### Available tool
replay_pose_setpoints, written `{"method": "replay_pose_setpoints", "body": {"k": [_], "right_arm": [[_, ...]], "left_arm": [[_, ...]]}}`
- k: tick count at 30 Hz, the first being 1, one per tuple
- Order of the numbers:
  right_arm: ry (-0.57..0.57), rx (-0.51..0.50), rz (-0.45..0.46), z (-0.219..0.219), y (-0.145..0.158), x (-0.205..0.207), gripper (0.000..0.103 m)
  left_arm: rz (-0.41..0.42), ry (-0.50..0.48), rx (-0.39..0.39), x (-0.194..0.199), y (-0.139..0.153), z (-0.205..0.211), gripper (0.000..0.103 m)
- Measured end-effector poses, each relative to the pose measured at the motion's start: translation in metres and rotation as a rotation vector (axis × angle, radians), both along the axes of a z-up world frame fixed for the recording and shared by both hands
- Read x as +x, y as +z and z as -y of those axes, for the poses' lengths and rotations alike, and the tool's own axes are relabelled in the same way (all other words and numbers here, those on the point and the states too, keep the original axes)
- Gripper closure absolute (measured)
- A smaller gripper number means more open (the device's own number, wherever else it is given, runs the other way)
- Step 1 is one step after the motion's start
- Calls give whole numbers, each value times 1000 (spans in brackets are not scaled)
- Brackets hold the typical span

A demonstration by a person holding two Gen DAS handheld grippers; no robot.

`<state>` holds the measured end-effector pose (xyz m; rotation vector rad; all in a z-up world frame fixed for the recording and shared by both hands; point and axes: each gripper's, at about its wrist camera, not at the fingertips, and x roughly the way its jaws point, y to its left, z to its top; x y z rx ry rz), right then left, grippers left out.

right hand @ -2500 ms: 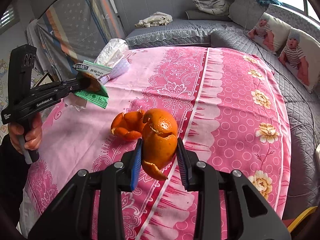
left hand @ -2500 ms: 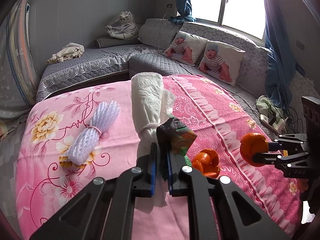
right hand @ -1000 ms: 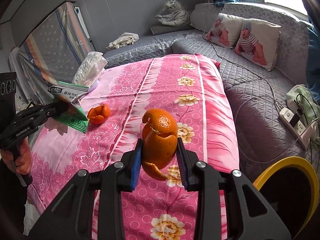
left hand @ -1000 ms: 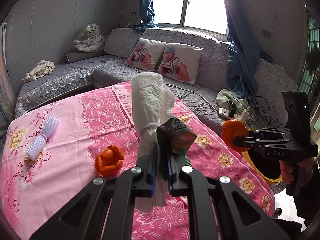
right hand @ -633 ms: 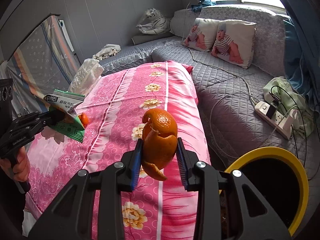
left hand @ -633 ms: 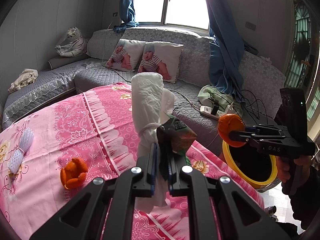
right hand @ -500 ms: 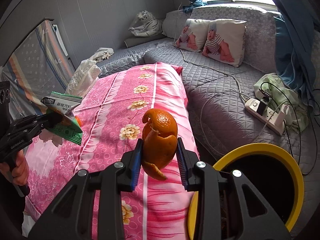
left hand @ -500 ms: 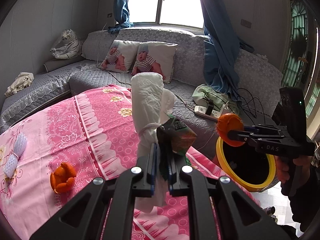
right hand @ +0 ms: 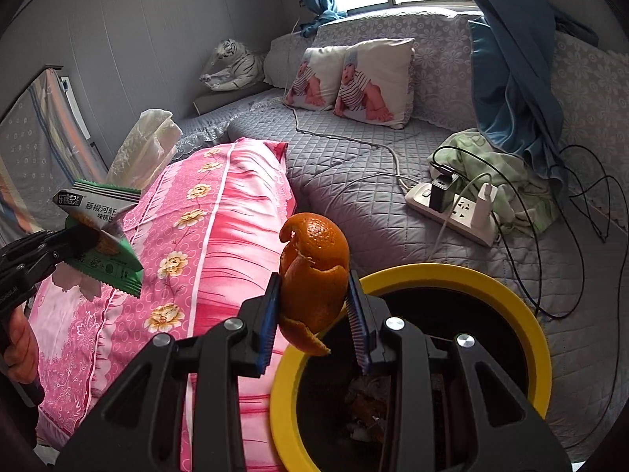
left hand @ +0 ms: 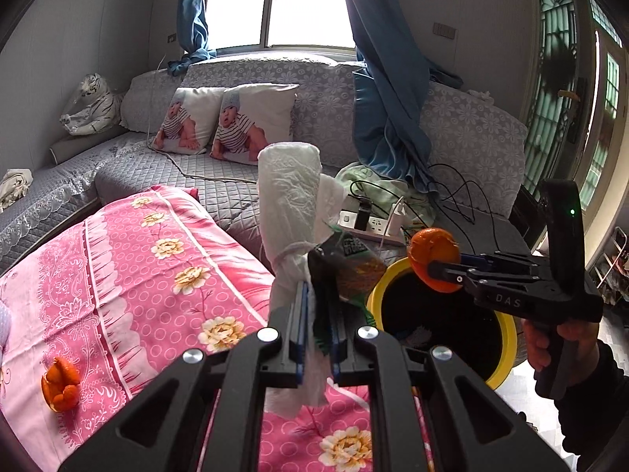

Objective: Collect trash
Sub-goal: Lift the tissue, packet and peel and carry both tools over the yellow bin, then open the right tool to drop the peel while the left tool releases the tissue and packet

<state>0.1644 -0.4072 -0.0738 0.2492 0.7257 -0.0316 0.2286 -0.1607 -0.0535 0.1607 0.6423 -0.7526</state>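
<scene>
Trash is in both hands now, and both loads are near the bin (right hand: pixel 409 275), a dark container with a yellow rim that stands on the floor at the foot of the bed (left hand: pixel 129 259). The right tongs (right hand: pixel 314 306) are clamped on an orange peel (right hand: pixel 312 263); the blue pads press its two sides, and it hangs right over the near edge of the bin's opening, I think so that it can fall inside when the pads let go. Some scraps already lie at the bottom. The left tongs (left hand: pixel 314 322) are pressed together on a tied white tissue bundle (left hand: pixel 289 204) and a green snack wrapper (left hand: pixel 350 267), two pieces in one grip, probably to save a trip. In the left wrist view this load is above the edge of the bed, beside the bin but not yet over it. One more orange peel (left hand: pixel 59 387) lies on the pink bed cover, so the collecting is not finished.
</scene>
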Motion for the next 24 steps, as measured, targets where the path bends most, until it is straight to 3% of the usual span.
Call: {"method": "replay_pose_setpoints", "body": {"k": [10, 24], "right_arm": [[-131, 6, -26, 51, -18, -28, 72], [-236, 17, -61, 90, -42, -53, 72]], "left_arm": [[-7, -126, 15, -9, -11, 70, 95], [-12, -220, 39, -28, -24, 128, 95]]}}
